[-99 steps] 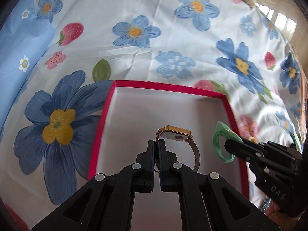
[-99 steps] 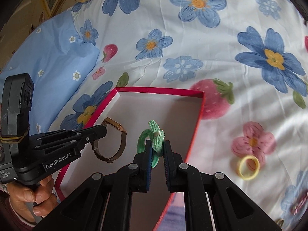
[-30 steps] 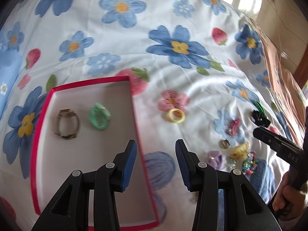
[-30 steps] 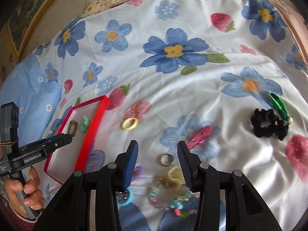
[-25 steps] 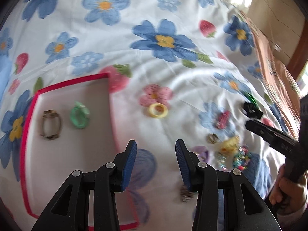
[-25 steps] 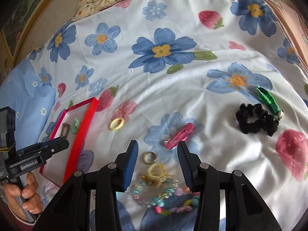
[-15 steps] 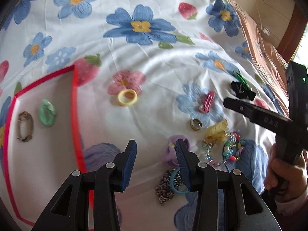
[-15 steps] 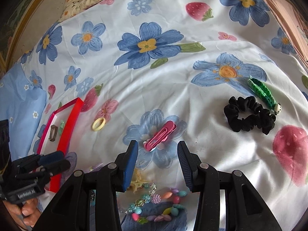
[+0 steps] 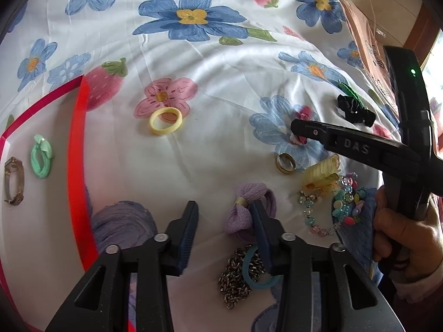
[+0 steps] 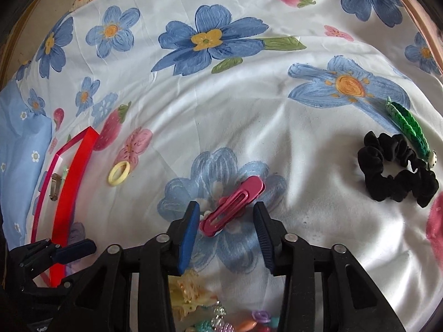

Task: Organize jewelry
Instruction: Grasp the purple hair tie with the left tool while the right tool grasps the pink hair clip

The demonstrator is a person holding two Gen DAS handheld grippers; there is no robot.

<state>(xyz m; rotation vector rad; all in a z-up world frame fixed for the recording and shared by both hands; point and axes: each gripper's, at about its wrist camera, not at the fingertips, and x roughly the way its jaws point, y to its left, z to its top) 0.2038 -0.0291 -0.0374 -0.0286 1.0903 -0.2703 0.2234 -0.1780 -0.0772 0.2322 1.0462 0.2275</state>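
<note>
A red-rimmed box (image 9: pixel 76 149) at the left holds a watch (image 9: pixel 13 179) and a green hair tie (image 9: pixel 41 157). My left gripper (image 9: pixel 224 215) is open and empty, beside a purple hair tie (image 9: pixel 243 207), with a metal chain (image 9: pixel 235 274) and blue ring (image 9: pixel 256 282) below. My right gripper (image 10: pixel 225 218) is open with a pink hair clip (image 10: pixel 232 206) lying between its fingertips on the sheet. It also shows in the left wrist view (image 9: pixel 301 127).
On the flowered bedsheet lie a yellow ring (image 9: pixel 165 121), gold ring (image 9: pixel 285 163), yellow claw clip (image 9: pixel 322 174), bead bracelet (image 9: pixel 340 207), black scrunchie (image 10: pixel 396 171) and green clip (image 10: pixel 409 127). A blue pillow (image 10: pixel 22 149) lies at the far left.
Both grippers released the watch and green tie into the box, opened, and swung right over the loose jewelry. The right gripper has closed in on the pink clip.
</note>
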